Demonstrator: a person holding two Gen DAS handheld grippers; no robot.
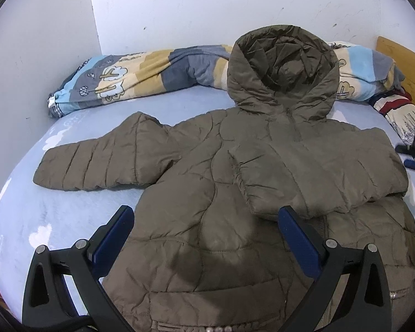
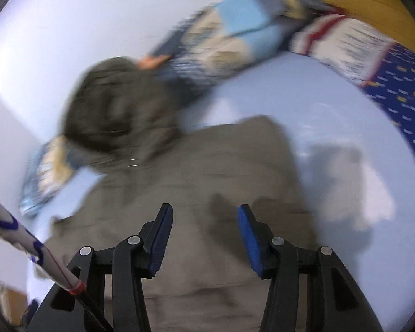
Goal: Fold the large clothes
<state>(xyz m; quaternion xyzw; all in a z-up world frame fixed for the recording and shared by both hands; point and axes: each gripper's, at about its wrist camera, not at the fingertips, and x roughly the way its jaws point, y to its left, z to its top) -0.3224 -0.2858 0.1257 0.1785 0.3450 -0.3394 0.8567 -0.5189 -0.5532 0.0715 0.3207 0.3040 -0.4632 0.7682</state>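
Observation:
An olive-brown puffy hooded jacket (image 1: pixel 207 193) lies flat on the light blue bed sheet (image 1: pixel 41 207). Its hood (image 1: pixel 282 69) rests against a rolled quilt. One sleeve (image 1: pixel 96 166) stretches out to the left. The other sleeve (image 1: pixel 318 177) is folded across the chest. My left gripper (image 1: pixel 204 210) hovers open and wide over the jacket's lower body, with nothing between its fingers. The right wrist view is blurred by motion. There my right gripper (image 2: pixel 204 207) stands open above the jacket (image 2: pixel 207 166), its blue pads (image 2: pixel 249 238) apart and holding nothing.
A rolled patterned quilt (image 1: pixel 138 77) runs along the white wall behind the jacket. A red, white and blue pillow (image 2: pixel 359 52) lies at the right by the wooden headboard (image 1: pixel 406 66). A white sleeve with blue marks (image 2: pixel 19 235) crosses the lower left of the right wrist view.

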